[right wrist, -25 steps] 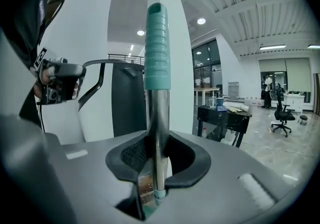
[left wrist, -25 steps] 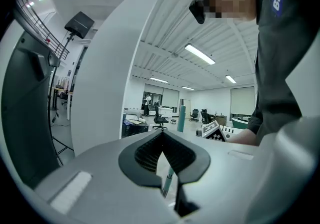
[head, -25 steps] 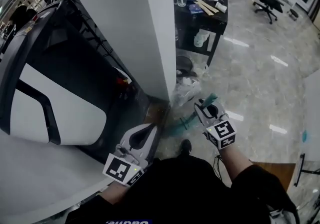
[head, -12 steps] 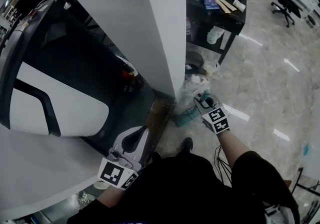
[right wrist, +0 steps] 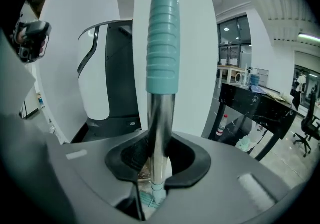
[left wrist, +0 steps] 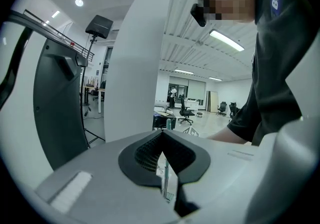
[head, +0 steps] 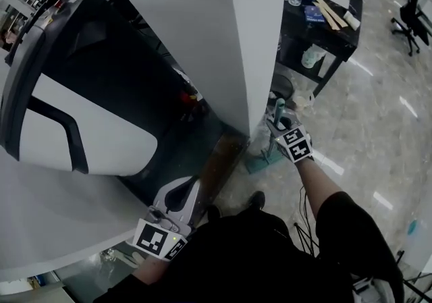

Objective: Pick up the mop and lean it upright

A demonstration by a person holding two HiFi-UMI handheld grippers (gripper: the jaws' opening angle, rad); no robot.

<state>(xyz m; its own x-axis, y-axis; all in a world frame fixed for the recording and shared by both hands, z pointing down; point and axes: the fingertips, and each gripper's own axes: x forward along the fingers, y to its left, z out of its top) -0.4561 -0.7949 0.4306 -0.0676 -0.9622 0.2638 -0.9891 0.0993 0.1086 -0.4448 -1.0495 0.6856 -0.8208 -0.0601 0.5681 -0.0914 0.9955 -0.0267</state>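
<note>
The mop stands nearly upright beside the corner of a white pillar [head: 229,32]. Its teal grip [head: 279,106] is at the top and its flat teal head [head: 259,160] rests on the floor. My right gripper [head: 284,129] is shut on the mop's metal pole just below the grip. In the right gripper view the pole [right wrist: 160,118] runs up between the jaws of the right gripper [right wrist: 157,150] to the ribbed teal grip [right wrist: 162,43]. My left gripper [head: 191,185] hangs low at the left, shut and holding nothing; the left gripper [left wrist: 161,135] looks toward the distant mop [left wrist: 165,178].
A big black and white machine [head: 74,126] stands left of the pillar. A black table [head: 341,32] with bottles and papers is at the upper right, an office chair [head: 412,15] beyond it. Polished floor [head: 378,133] spreads to the right.
My right gripper has carried the mop closer to the pillar's corner, and the handle has gone from slanted to nearly upright. The left gripper has shifted slightly and sunk a little.
</note>
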